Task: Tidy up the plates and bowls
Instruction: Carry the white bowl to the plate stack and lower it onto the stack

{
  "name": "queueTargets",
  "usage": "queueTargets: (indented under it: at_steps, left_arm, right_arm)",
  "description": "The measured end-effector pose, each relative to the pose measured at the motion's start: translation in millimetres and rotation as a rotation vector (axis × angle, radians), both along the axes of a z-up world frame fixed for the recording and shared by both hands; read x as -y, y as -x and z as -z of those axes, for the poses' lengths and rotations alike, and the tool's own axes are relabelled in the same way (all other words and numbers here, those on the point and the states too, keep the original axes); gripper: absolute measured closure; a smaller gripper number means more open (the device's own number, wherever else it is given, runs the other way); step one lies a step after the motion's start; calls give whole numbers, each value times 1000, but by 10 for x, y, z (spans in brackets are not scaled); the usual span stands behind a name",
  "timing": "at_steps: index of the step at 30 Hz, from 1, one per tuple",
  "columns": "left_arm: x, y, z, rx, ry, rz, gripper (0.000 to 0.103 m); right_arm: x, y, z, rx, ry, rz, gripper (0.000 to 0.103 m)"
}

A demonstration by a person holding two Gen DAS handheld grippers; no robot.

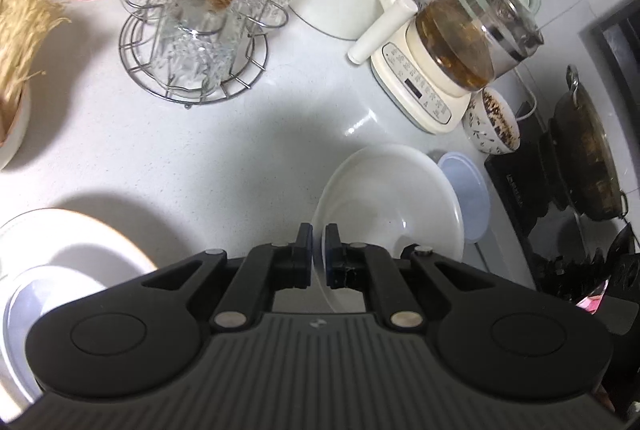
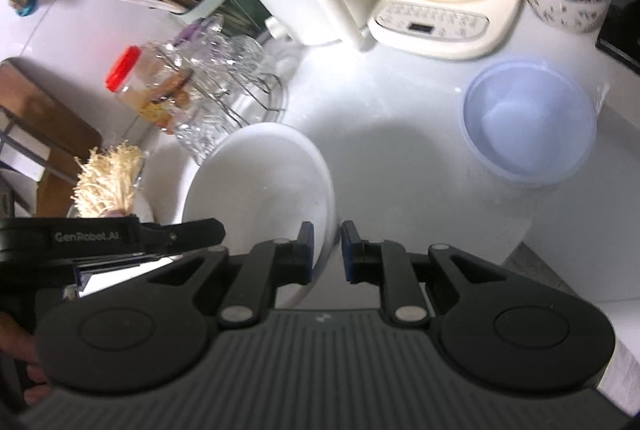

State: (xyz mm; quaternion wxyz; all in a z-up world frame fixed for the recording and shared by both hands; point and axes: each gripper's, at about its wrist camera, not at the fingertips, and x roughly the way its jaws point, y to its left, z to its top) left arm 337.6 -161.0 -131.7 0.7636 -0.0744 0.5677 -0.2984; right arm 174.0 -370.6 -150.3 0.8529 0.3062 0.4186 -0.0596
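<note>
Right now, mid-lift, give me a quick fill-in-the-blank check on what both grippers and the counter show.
1. The left gripper and right gripper both clamp the rim of the large bowl, whose colour is ___.
2. The smaller translucent bowl on the counter is pale ___.
3. The jar beside the glasses has a lid coloured ___.

Missing words: white; blue; red.

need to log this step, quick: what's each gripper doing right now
left gripper: closed on the white bowl rim
right gripper: closed on the same white bowl's rim
</note>
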Motion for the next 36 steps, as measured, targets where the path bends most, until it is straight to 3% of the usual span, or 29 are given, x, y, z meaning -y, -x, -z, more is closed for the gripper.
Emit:
queueTargets:
  at_steps: [9,17,25,36]
  left_arm:
    - [-431,195,-219,17,40,-81,96]
    - [-825,281,-423,92,26,-127,96]
    - [-1311,406,-498,115,26,-212,96]
    - [-1855,547,-380,72,-9,-334,96]
  right_arm:
    - [-247,-31,-255,72,25,-40,86]
    - [-595,-109,-405,102,45,-127,86]
    - [-978,-197,-482,138,42,-207,86]
    - [-1481,-329,-379,78,40,-342,86]
